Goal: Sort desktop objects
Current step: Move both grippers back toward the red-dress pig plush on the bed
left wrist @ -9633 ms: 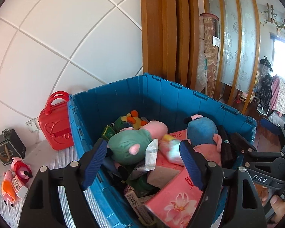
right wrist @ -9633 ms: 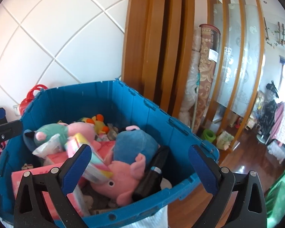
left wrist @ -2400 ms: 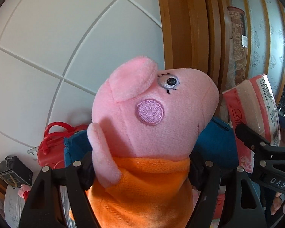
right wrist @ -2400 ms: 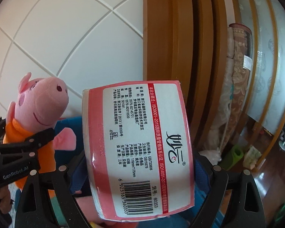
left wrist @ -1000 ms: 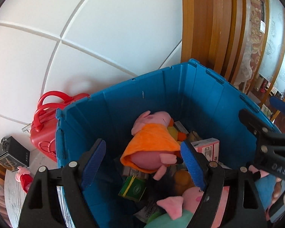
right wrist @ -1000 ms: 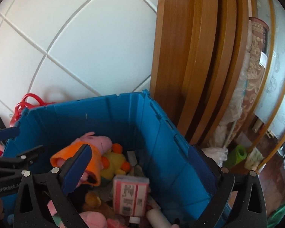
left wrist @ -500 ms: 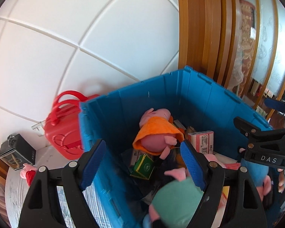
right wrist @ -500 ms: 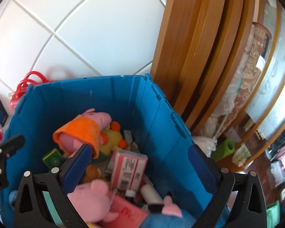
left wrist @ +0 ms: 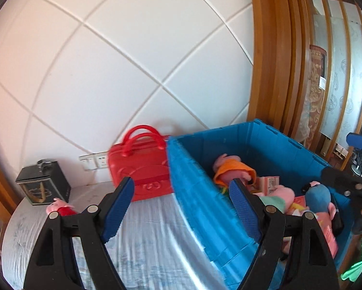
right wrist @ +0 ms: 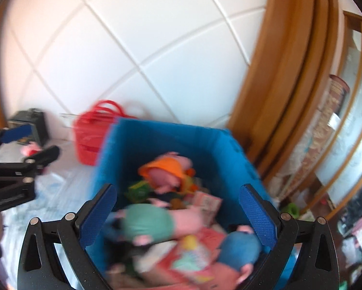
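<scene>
A blue bin [left wrist: 272, 145] [right wrist: 171, 133] stands on the table, filled with plush toys and boxes. The pig plush in an orange dress [left wrist: 234, 170] [right wrist: 167, 169] lies at its back, with the pink tissue box [left wrist: 269, 183] [right wrist: 207, 204] beside it. My left gripper [left wrist: 181, 203] is open and empty, over the bin's left wall and the cloth. My right gripper [right wrist: 178, 217] is open and empty above the bin; its view is blurred. A small pig toy in red [left wrist: 60, 206] lies on the table at the left.
A red handbag [left wrist: 141, 166] [right wrist: 94, 130] stands against the white tiled wall, left of the bin. A black box [left wrist: 43, 186] [right wrist: 28, 123] sits further left. The table has a pale wrinkled cloth [left wrist: 144, 241]. A wooden screen [left wrist: 272, 60] stands at the right.
Both grippers let go of the pig plush and the tissue box, which now lie in the bin. Both have since drawn back and swung left, showing more of the table.
</scene>
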Available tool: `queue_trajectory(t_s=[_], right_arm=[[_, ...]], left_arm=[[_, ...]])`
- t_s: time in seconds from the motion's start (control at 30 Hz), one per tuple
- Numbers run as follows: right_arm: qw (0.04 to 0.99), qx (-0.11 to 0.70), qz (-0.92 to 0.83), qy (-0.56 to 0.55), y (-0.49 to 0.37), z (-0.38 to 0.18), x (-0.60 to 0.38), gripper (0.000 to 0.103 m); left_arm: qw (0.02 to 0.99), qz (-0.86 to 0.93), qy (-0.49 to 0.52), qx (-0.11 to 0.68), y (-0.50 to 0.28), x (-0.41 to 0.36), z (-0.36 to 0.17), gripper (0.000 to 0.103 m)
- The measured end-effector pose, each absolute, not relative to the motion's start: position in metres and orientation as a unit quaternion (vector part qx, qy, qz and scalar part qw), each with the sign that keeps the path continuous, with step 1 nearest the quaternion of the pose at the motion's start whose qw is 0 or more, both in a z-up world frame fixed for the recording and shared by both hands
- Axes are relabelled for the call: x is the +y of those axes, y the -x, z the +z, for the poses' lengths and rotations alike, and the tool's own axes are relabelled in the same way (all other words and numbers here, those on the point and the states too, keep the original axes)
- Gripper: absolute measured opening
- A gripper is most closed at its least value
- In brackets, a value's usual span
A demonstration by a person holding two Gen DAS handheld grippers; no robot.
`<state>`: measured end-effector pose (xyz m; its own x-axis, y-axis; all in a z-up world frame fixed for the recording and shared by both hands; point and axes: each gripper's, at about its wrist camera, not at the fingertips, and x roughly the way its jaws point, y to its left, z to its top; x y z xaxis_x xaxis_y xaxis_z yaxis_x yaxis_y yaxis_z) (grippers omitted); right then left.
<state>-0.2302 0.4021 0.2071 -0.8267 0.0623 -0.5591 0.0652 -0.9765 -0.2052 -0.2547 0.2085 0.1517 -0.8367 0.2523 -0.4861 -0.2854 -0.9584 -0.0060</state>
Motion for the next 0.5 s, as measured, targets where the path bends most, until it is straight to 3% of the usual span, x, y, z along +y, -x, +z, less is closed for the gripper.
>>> queue_trajectory(t_s=[0.23, 0.5], right_arm=[[0.011, 0.138, -0.954, -0.264, 0.199, 0.210, 0.296, 0.103], [0.082, 0.110, -0.942, -0.305, 0.229, 0.161, 0.184, 0.103]], left_arm=[[0.109, 0.959, 0.260, 0.033, 0.235, 0.105, 0.134, 0.081], [0.044, 0.947, 0.317, 0.021, 0.241, -0.028, 0.092, 0.081]])
